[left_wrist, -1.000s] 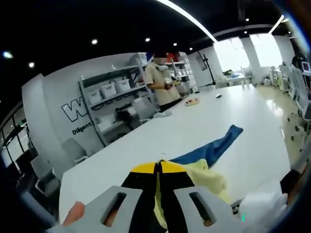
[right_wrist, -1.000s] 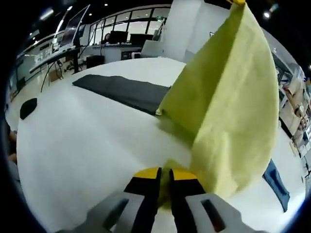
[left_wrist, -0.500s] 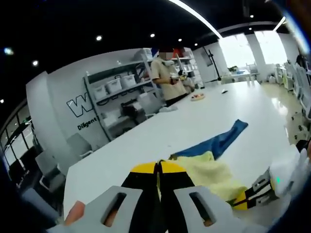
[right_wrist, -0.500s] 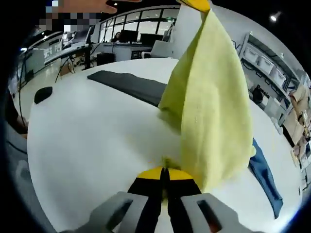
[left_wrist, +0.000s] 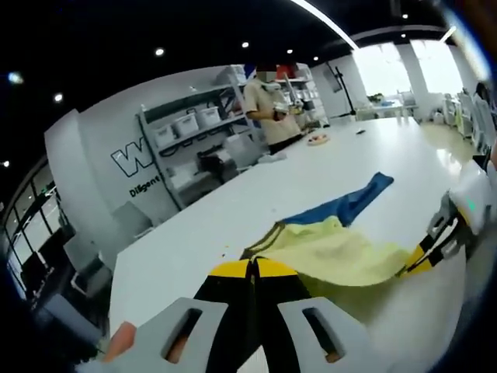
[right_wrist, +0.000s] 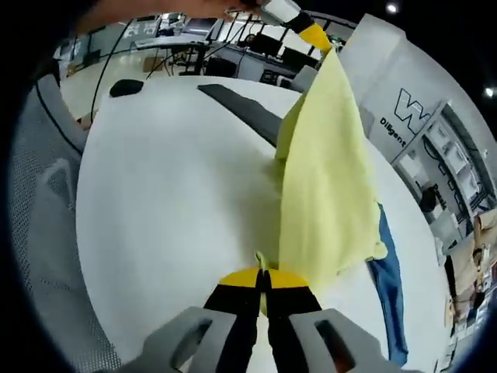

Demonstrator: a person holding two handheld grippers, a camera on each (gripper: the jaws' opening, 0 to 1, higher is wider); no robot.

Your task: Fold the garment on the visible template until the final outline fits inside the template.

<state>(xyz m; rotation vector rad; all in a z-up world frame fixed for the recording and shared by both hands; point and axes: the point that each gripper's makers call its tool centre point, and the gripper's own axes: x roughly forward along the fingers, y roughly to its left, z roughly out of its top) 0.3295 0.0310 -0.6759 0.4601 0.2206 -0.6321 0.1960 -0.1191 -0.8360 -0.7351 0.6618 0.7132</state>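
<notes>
At the bottom of the left gripper view the left tool (left_wrist: pixel 253 268) has its yellow-tipped black jaws pressed together on an edge of the yellow garment (left_wrist: pixel 334 252), which spreads away from the tips to the right, lifted off the white tabletop (left_wrist: pixel 233 217). At the far right of that view the right tool (left_wrist: pixel 435 237) comes in, pinching the garment's other end, with a white-gloved hand (left_wrist: pixel 474 203) behind it. Just past the yellow cloth a blue garment (left_wrist: pixel 349 208) lies flat on the tabletop, stretching away toward the far side.

In the right gripper view the right tool (right_wrist: pixel 262 280) also has its jaws closed, with a small fold of the yellow garment (right_wrist: pixel 326 186) caught between the tips. The cloth rises from there as a tall hanging sheet to the left tool (right_wrist: pixel 311 33) near the top of the view, so the garment is held stretched between the two tools above the tabletop (right_wrist: pixel 178 194). Beyond it a dark grey rectangular template (right_wrist: pixel 245 113) lies flat on the tabletop, its near end hidden behind the yellow cloth. The blue garment (right_wrist: pixel 388 287) lies to the right, partly under the hanging edge.

Further out, in the left gripper view, shelving (left_wrist: pixel 194 136) holds white bins (left_wrist: pixel 186 123) whose contents cannot be made out, and a person (left_wrist: pixel 272 113) stands at the far edge of the tabletop.
</notes>
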